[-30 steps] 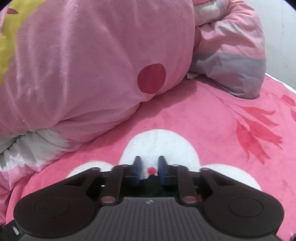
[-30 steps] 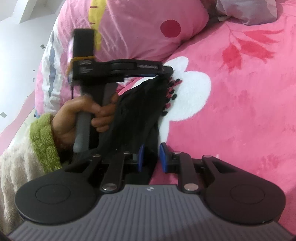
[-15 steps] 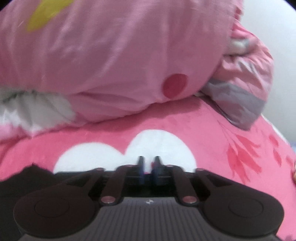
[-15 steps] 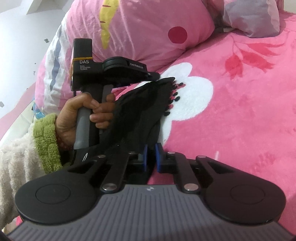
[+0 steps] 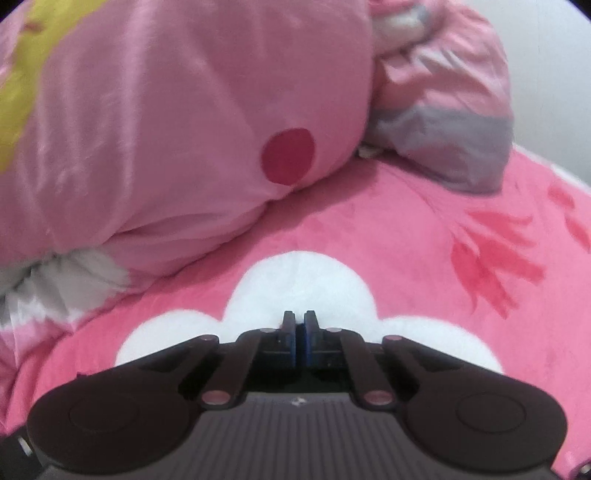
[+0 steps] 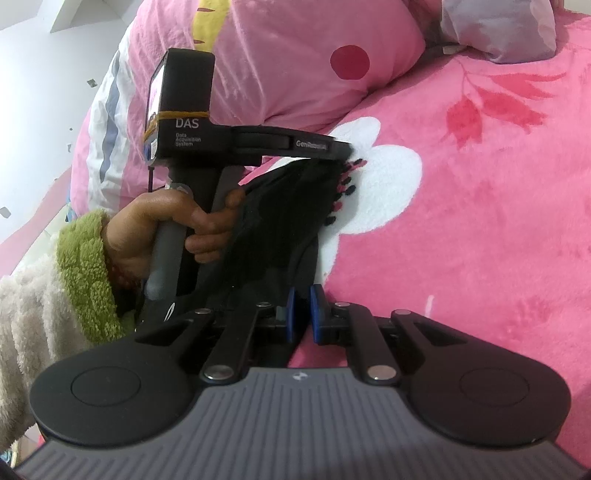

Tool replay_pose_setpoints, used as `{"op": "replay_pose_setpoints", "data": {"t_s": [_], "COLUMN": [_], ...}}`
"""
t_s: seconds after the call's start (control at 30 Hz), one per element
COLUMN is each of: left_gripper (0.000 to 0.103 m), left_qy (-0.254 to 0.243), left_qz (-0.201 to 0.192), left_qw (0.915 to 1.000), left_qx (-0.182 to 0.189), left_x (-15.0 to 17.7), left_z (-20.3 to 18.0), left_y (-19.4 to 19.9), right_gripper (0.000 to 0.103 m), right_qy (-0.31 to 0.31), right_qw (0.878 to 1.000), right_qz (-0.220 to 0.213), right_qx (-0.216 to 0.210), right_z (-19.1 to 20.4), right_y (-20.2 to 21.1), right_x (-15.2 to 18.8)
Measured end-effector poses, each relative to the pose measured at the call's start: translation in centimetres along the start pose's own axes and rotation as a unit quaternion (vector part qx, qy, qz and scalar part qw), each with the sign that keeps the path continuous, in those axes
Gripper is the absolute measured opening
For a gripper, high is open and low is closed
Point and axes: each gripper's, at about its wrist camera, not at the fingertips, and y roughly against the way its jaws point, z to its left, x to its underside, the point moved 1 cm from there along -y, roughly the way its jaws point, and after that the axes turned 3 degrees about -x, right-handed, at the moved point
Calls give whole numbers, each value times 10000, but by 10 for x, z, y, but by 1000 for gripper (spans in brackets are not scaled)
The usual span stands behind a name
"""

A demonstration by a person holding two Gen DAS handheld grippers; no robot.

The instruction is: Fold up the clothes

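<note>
The bed (image 6: 498, 240) carries everything. At its far left a large pillow (image 6: 280, 62) lies on it, and a smaller pillow (image 6: 498, 33) sits to the right of that, touching it at the far edge. Nearer, in the right wrist view, a dark garment (image 6: 284, 221) stretches between the left gripper (image 6: 343, 149) at its far end and the right gripper (image 6: 300, 314) at its near end. The hand (image 6: 162, 225) holding the left gripper's handle is left of the garment, touching it.
</note>
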Motion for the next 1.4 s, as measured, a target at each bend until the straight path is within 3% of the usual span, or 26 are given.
{"op": "replay_pose_setpoints", "data": {"t_s": [0.13, 0.33, 0.47, 0.67, 0.77, 0.9, 1.07, 1.27, 1.4], "left_gripper": [4, 4, 4, 5, 11, 53, 54, 51, 45], "left_qy": [742, 1905, 2239, 1998, 1965, 2014, 1970, 1416, 1239], "left_qz": [-369, -634, -657, -397, -236, -265, -430, 97, 361], "left_qw": [9962, 9762, 9674, 9758, 9764, 9756, 9771, 9889, 9894], "left_qx": [248, 818, 980, 789, 860, 830, 672, 443, 662], "left_x": [5, 13, 14, 15, 14, 6, 2, 24, 41], "left_z": [27, 63, 69, 55, 54, 65, 92, 110, 104], "left_y": [16, 16, 7, -15, -21, -2, 44, 57, 47], "right_gripper": [8, 8, 8, 5, 5, 7, 8, 8, 9], "right_qy": [-75, -37, -55, -44, -112, -175, -439, -429, -355], "right_qw": [10000, 10000, 9999, 9996, 9996, 9997, 9987, 9982, 9987], "right_qz": [-16, -65, -112, -157, -132, -131, -256, -368, -328], "right_qx": [-27, 4, 48, 232, 215, 120, -66, -179, -184], "right_z": [-3, -2, -3, -4, -7, -10, -19, -18, -16], "right_y": [0, 0, 3, 10, 11, 13, 18, 20, 17], "right_x": [0, 0, 0, 1, 1, 0, -2, -3, -3]}}
